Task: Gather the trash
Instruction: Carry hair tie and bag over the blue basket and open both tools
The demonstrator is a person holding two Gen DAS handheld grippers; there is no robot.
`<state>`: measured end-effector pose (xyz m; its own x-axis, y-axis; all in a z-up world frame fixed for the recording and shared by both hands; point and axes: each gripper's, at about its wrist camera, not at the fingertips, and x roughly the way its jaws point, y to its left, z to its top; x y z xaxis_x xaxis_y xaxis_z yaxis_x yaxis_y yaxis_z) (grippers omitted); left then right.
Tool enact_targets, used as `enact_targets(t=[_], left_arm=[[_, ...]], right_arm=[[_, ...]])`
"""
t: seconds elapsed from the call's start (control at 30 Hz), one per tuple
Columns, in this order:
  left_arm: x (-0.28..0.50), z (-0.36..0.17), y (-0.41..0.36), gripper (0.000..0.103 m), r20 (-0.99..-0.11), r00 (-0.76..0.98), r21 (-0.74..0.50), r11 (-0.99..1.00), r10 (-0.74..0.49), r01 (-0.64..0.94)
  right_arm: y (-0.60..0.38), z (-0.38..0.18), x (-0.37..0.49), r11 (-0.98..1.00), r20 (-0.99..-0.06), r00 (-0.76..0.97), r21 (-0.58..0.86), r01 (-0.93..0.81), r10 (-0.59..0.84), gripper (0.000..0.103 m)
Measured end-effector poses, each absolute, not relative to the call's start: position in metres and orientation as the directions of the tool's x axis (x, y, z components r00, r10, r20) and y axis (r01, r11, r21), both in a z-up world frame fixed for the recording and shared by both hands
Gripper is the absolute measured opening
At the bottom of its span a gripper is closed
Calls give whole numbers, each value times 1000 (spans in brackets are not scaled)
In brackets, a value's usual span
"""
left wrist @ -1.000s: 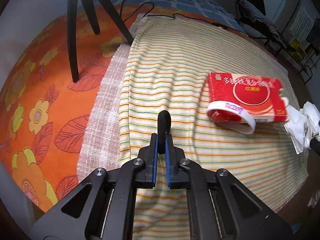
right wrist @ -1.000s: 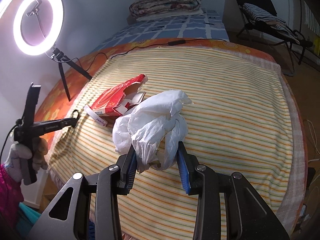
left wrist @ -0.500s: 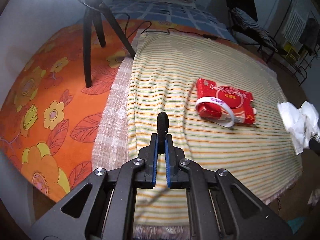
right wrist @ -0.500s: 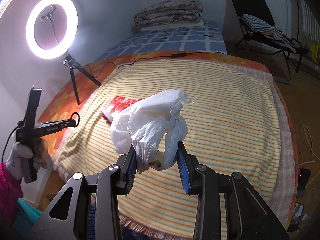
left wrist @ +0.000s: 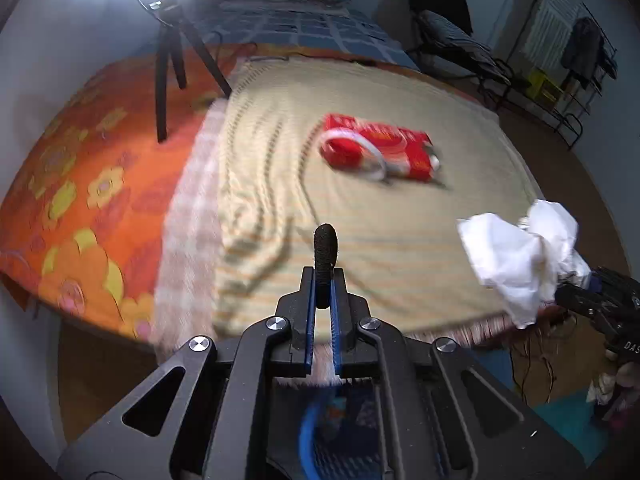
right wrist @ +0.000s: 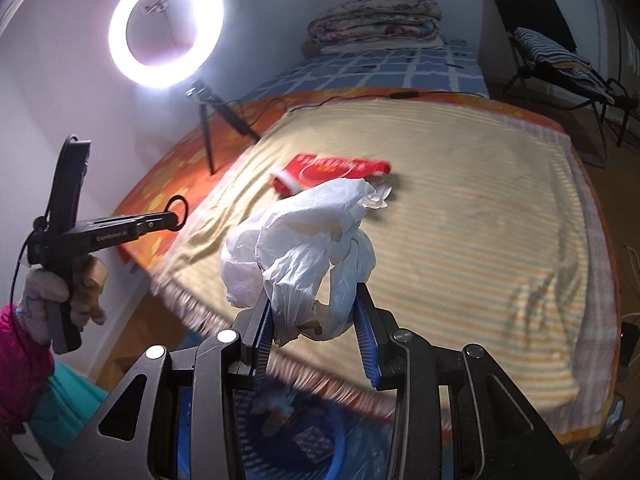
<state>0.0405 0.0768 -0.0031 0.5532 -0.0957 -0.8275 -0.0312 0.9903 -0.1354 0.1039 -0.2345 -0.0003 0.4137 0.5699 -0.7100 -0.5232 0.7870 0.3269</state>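
My left gripper (left wrist: 322, 280) is shut on a black hair tie (left wrist: 325, 248) that sticks up between the pads. It also shows in the right wrist view (right wrist: 176, 210), held off the bed's near edge. My right gripper (right wrist: 316, 312) is shut on a crumpled white plastic bag (right wrist: 304, 240), seen too in the left wrist view (left wrist: 520, 256). A red torn carton (left wrist: 380, 148) with a white strip lies on the striped blanket (left wrist: 400, 240); it also shows in the right wrist view (right wrist: 332, 168). A blue basket (right wrist: 332, 448) with trash sits on the floor below both grippers (left wrist: 308, 440).
A ring light (right wrist: 166, 36) on a tripod (left wrist: 168, 60) stands on the orange flowered sheet (left wrist: 80, 184). Folded quilts (right wrist: 376, 20) lie at the bed's far end. A chair (right wrist: 560, 52) with striped cloth stands far right. A cable (right wrist: 400, 95) crosses the bed.
Both grippers have pulled back from the bed and risen, each holding its item. The bed's fringed near edge and the blue basket below have come into view.
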Motion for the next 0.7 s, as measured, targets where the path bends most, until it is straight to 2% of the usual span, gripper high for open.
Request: enact_targets(t=[0.7], left_arm=[[-59,-97,17,5,-901,409,-143,989,-148,43]], right_arm=[[-228,-74,3,751,-784,262,354,-557,563,35]])
